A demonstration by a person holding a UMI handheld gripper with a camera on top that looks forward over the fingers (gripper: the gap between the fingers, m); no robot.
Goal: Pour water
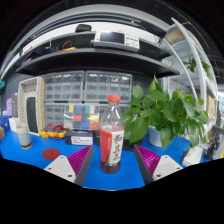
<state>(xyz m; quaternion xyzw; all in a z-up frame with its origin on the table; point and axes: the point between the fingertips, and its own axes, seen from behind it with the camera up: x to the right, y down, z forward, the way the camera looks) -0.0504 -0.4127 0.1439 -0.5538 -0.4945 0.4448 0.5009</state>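
Tool (112,160) open, cylindrical plastic bottle (112,135) between

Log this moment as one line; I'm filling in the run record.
phase: approach | target: bottle upright on blue table | gripper: fingers open, bottle between them, not gripped | plant beside bottle

Bottle (112,138) upright between the jaws, plant (165,112) right, shelving (85,90) apparently behind.

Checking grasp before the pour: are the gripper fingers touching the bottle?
Apart. The gripper view shows the bottle standing on the blue table between the open fingers, with blue surface visible on both sides.
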